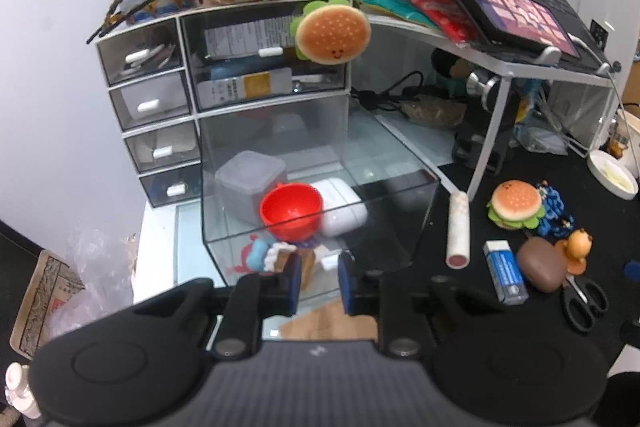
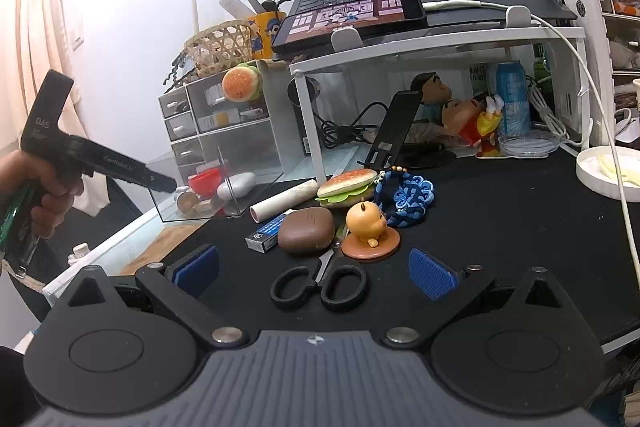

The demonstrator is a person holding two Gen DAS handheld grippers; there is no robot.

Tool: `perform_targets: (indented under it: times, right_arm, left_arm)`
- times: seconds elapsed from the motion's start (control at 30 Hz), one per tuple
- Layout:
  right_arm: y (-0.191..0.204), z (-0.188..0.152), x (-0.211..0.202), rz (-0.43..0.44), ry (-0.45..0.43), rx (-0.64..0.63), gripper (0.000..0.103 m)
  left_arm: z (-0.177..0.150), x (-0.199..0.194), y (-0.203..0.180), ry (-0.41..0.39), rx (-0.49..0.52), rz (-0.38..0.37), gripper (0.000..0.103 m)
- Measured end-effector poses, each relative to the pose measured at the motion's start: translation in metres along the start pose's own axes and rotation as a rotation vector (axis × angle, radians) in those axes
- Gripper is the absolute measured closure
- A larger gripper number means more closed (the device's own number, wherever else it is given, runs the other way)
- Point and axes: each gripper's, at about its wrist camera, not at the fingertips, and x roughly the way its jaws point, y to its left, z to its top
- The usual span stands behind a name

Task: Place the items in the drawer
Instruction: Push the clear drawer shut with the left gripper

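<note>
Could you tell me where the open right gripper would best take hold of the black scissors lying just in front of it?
Probably from above, at the neck where the scissors handles meet the blades. They lie flat on the black mat, loops toward the right gripper, blades tucked under the brown case, so the tips are blocked.

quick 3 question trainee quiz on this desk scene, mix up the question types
1. True or false: the red plastic bowl lies inside the pulled-out clear plastic drawer.
2. Multiple choice: what sits nearest in front of the right gripper? A) black-handled scissors B) white plastic case C) woven bamboo basket
3. Fill in: the burger-shaped toy on the black desk mat lies beside a blue knotted ____.

Key: 1 true. 2 A. 3 cord; the toy touches it on the left. The right gripper's jaws stand wide apart, while the left gripper is narrowly open over the drawer's front.
</note>
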Motion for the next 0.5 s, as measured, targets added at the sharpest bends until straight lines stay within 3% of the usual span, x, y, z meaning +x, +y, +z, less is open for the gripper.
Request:
perform_targets:
  times: [0.5]
  right_arm:
    - [-0.007, -0.001, 0.002, 0.002, -0.021, 0.013, 0.000]
  left_arm:
    - [0.015, 0.018, -0.002, -0.017, 0.020, 0.026, 0.082]
